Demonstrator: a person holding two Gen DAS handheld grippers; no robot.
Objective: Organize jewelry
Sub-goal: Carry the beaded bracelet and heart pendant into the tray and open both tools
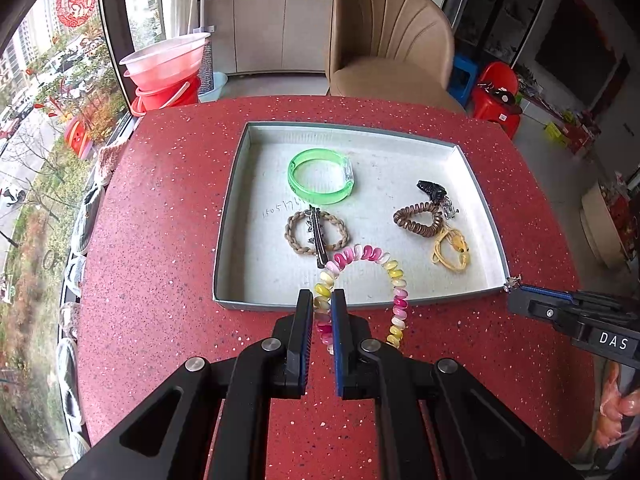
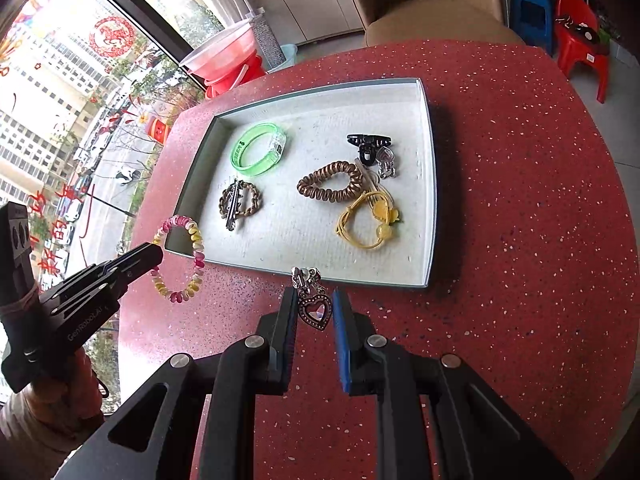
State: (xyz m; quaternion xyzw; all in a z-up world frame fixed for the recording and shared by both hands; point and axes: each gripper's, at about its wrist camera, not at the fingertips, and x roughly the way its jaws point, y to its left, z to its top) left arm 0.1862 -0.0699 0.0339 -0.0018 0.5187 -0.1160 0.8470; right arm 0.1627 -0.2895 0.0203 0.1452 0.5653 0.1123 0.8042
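Observation:
A shallow grey tray (image 1: 232,216) (image 2: 428,184) sits on the red speckled table. My left gripper (image 1: 322,304) (image 2: 154,258) is shut on a pink, white and yellow spiral bracelet (image 1: 376,258) (image 2: 196,256) and holds it over the tray's near edge. My right gripper (image 2: 314,304) (image 1: 514,286) is shut on a heart-shaped clip (image 2: 316,308) just in front of the tray's near rim. In the tray lie a green bangle (image 1: 320,178) (image 2: 258,154), a braided tie with a metal clip (image 1: 316,232) (image 2: 240,202), a brown spiral tie (image 1: 418,220) (image 2: 330,184), a yellow tie (image 1: 450,250) (image 2: 366,220) and a black claw clip (image 1: 432,190) (image 2: 368,144).
A beige chair (image 1: 388,40) stands behind the table. Red and pink basins (image 1: 168,76) are stacked by the window at the left. A red plastic stool (image 1: 496,96) and a blue one (image 1: 462,78) stand at the right.

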